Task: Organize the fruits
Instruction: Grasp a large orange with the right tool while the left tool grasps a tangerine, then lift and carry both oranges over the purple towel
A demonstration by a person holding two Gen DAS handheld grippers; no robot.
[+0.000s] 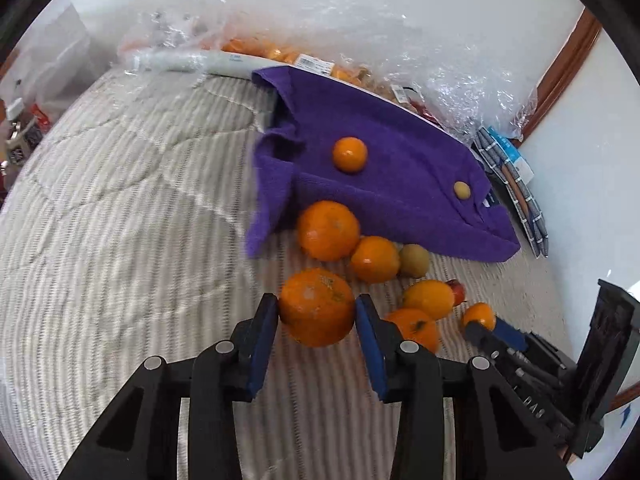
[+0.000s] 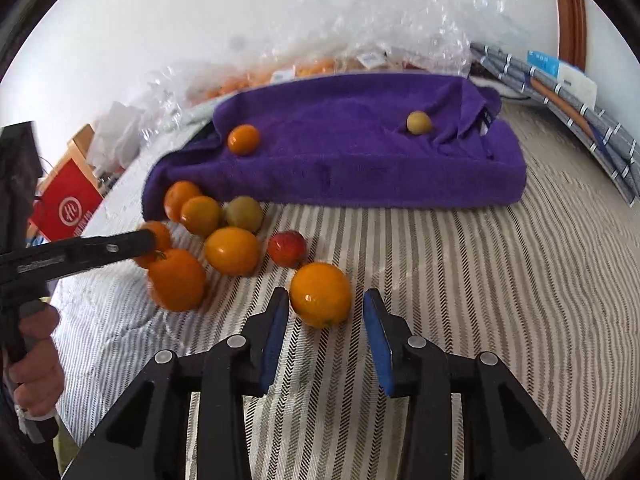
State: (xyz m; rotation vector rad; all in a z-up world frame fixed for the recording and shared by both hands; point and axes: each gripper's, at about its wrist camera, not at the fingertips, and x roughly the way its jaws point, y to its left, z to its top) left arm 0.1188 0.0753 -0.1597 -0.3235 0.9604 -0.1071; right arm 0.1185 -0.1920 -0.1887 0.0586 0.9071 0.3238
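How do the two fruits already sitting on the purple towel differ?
The small orange is bright orange; the yellow-green fruit is dull and pale. The small orange is the larger of the two. It sits toward the towel's rumpled end, near the pile on the bedspread, while the yellow-green fruit sits toward the far end by the tag. Both are round and rest loose on the purple towel, untouched by either gripper.

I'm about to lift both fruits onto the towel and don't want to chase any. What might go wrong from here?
1. The left tongs hold the big orange only at its sides; it may slip out.
2. The right tongs are open around the small orange; closing off-center could push it away.
3. Fruit may roll off the sloping purple towel.
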